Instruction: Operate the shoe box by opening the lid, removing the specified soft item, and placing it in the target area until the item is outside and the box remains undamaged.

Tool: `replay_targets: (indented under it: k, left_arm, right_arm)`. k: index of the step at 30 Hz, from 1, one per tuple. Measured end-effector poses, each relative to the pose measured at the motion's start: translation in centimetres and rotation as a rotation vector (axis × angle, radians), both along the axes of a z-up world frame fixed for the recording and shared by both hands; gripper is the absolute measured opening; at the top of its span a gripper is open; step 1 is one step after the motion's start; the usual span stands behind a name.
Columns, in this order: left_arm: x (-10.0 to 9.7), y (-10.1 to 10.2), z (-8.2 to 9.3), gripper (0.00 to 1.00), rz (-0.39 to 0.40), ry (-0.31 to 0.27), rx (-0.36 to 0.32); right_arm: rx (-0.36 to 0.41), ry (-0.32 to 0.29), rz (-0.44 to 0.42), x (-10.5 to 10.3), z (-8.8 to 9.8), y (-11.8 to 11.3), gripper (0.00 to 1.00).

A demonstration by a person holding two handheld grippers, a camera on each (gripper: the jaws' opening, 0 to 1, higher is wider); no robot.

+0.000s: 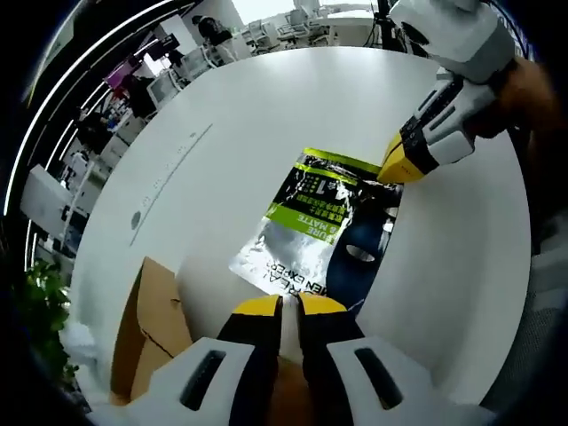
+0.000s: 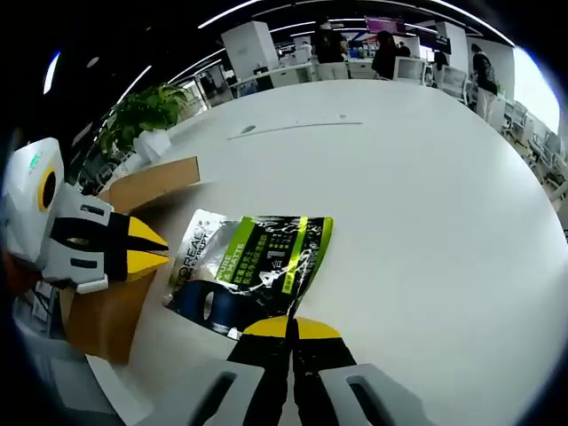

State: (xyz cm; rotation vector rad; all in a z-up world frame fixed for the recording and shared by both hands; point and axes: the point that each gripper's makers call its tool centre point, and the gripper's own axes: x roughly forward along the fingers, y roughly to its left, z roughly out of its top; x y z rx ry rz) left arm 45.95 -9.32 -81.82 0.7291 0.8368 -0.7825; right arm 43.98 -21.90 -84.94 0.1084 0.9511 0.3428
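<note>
Just ahead of the right gripper's yellow tips, on the white table, lies the soft item, a glossy pouch printed in green, silver and dark blue. It rests flat and outside the shoe box, whose brown cardboard sits off to the left of those jaws, close to the pouch's near corner. The right jaws stand pressed together right at the pouch's edge; I cannot tell whether they pinch any of the film or merely touch it.

In the left gripper view the left gripper has its jaws nearly closed with only a thin slit between them, and the pouch begins just beyond their tips; again I cannot tell if they grip it. The right gripper comes in from the upper right there, its tip at the pouch's far corner. The shoe box lies to the left of the left jaws, a flap standing open.

By my reckoning the placing step is in hand: the item is already out and on the table. The next move calls for letting go cleanly and drawing both grippers back without dragging the slippery pouch along.

Around the table there are desks, monitors, a potted plant and people standing far off. Nothing blocks the way, though the box sits close enough to be knocked
</note>
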Motion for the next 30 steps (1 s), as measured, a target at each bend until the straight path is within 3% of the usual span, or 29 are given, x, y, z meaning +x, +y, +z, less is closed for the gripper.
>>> replay_targets:
  k: [12,17,30]
  left_arm:
    - [-1.1,0.3,2.2,0.09,0.079,0.044,-0.113]
    - [-1.5,0.8,3.1,0.10,0.093,0.051,-0.135]
    - [-2.7,1.5,6.3,0.17,0.147,0.085,-0.265]
  right_arm:
    - [-0.036,-0.011,0.019,-0.2,-0.1,0.1,0.01]
    - [-0.074,-0.028,0.031,-0.3,0.3,-0.4,0.12]
    - [-0.072,-0.090,0.062,-1.0,3.7,-0.1,0.30]
